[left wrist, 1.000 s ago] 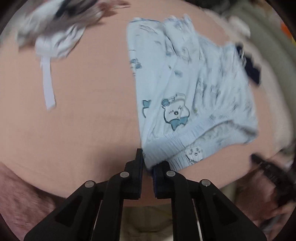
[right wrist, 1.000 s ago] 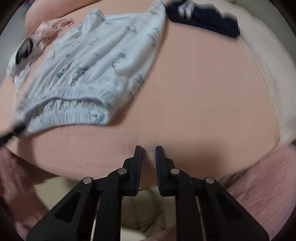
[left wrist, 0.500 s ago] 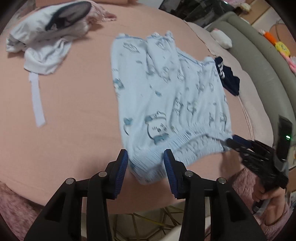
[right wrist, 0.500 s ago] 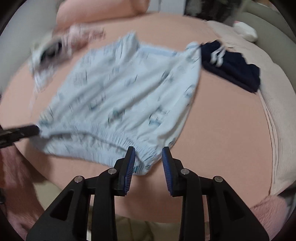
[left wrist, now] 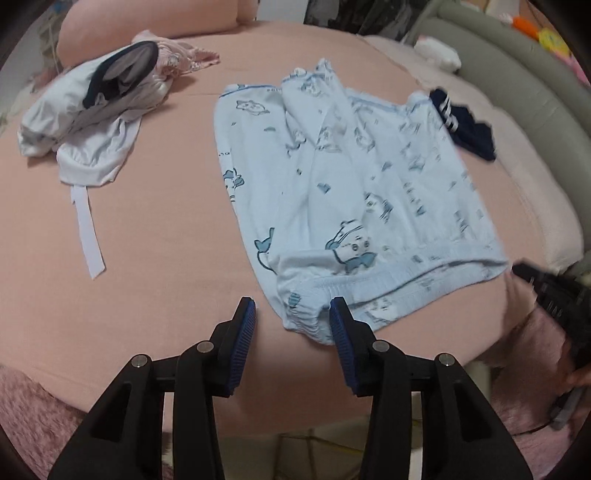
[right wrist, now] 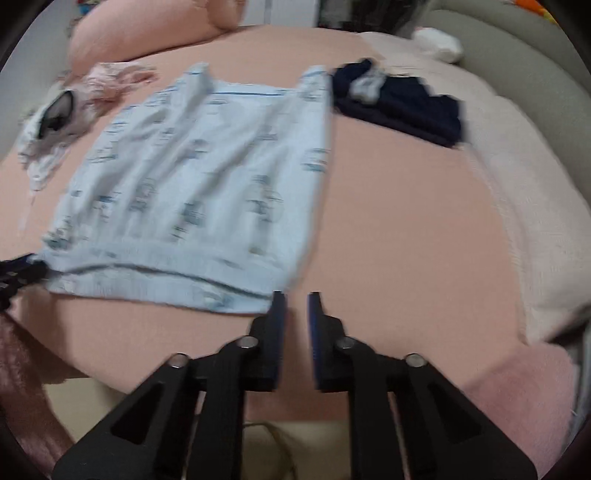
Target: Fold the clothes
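Light blue printed shorts (left wrist: 351,192) lie spread flat on the pink bed, waistband toward me; they also show in the right wrist view (right wrist: 199,192). My left gripper (left wrist: 292,325) is open and empty, its fingers astride the waistband's left corner, just above the sheet. My right gripper (right wrist: 296,306) is open with a narrow gap and holds nothing, just off the waistband's right corner. It also shows at the right edge of the left wrist view (left wrist: 543,284).
A heap of white and pink clothes (left wrist: 92,107) with a loose white strap (left wrist: 86,236) lies at the far left. A navy garment (right wrist: 402,103) lies beyond the shorts on the right. A pink pillow (left wrist: 147,26) and a grey padded bed rail (left wrist: 517,74) are behind.
My left gripper let go of the waistband, opened wide and drew back. My right gripper opened at the waistband's right corner, then narrowed and moved just off it. The shorts now lie flat.
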